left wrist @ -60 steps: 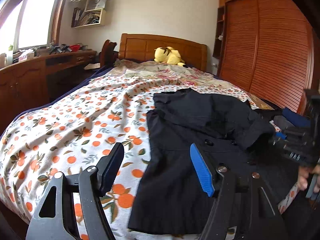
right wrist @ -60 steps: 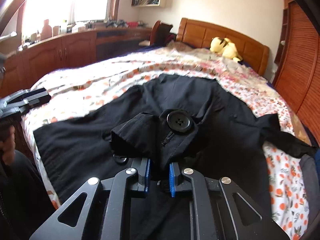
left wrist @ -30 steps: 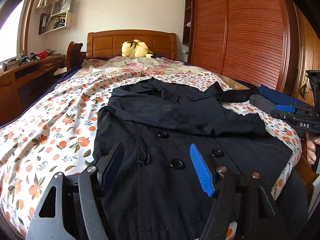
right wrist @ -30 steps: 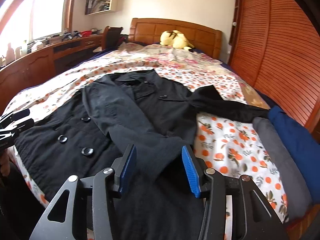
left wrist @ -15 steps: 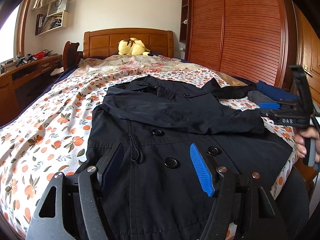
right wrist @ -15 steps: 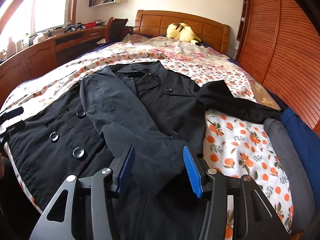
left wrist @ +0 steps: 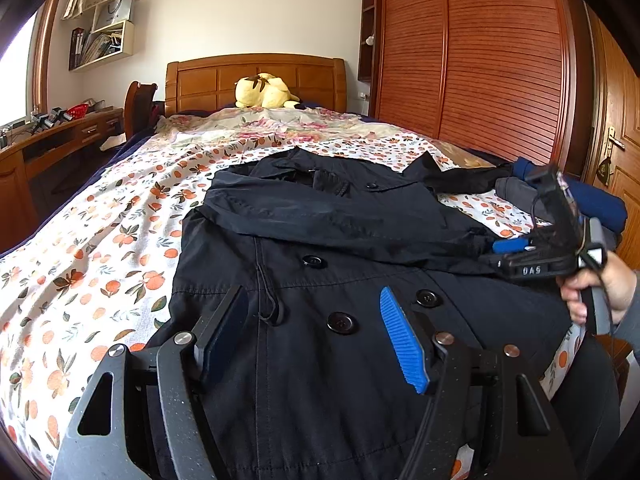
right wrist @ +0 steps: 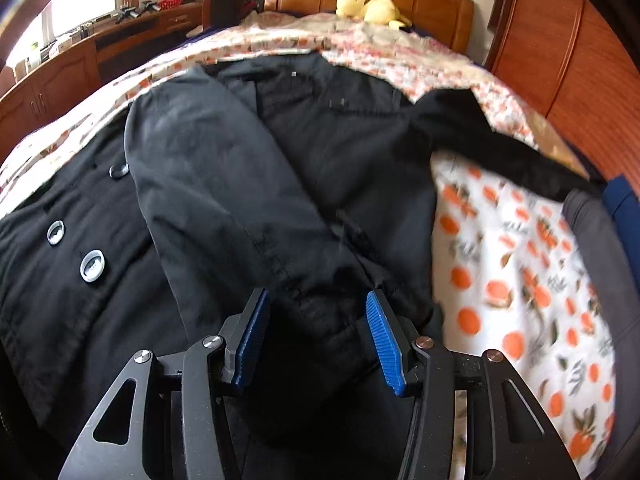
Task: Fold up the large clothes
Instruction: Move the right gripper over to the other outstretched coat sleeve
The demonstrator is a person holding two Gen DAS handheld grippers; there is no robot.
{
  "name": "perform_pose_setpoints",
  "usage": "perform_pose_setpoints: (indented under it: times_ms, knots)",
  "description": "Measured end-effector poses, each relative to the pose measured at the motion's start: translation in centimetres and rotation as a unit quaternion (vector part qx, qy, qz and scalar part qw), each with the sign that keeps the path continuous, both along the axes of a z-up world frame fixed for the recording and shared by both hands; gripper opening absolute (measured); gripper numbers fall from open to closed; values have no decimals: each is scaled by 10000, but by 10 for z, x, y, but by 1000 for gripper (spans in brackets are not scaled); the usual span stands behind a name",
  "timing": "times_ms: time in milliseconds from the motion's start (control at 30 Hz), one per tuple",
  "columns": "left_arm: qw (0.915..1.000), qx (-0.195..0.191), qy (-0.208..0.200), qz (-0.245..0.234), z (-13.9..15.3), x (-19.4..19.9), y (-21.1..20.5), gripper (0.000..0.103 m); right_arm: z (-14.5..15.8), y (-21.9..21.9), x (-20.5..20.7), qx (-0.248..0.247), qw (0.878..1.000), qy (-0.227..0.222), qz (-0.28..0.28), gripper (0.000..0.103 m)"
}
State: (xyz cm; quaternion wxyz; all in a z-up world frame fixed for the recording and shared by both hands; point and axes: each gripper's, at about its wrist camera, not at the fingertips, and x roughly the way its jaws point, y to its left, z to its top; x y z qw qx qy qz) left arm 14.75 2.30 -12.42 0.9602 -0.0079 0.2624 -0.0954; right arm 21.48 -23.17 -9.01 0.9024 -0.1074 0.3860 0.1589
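Nearest the lens in the right wrist view, the right gripper (right wrist: 314, 338) stands with its blue pads parted to a middling gap, empty, poised over the cuff end of the folded sleeve (right wrist: 224, 184) that lies diagonally across the black coat (left wrist: 320, 280); no cloth is pinched. In the left wrist view the left gripper (left wrist: 316, 340) hangs wider apart, also holding nothing, over the coat's lower front near its buttons (left wrist: 342, 323). The coat lies face up on the orange-print bedsheet (left wrist: 100, 248), hem toward the foot of the bed, collar toward the headboard (left wrist: 256, 76). One sleeve is already laid across the chest; the other sleeve (right wrist: 500, 148) trails out to the side over the sheet toward a stack of grey and blue folded clothes (right wrist: 600, 232) at the bed's edge. The step in hand looks like taking hold on the right side to bring cloth inward. To do it well, the right pads should bite only the layer meant to move, close to an edge or seam, so the sleeve already folded is not dragged askew; the left gripper could pin the coat's front while the right draws across. Heavy cloth like this will likely sag, so a low, slow carry suits it. Farther off, a yellow plush toy (left wrist: 264, 90) rests by the headboard.
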Motion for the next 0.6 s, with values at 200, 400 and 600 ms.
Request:
perform_pose_setpoints:
  times_ms: [200,400,600]
  knots:
    - [10000,60,-19,-42,-2,1,-10,70,-5,-9,1,342,9994,-82,-43,52]
    - [9999,76,48,-87,0,8,-21,70,-12,-9,-9,382,9989,-281,-40,52]
    - [9997,218,113,-89,2,17,-32,70,-17,-13,-14,521,9978,-408,-17,52]
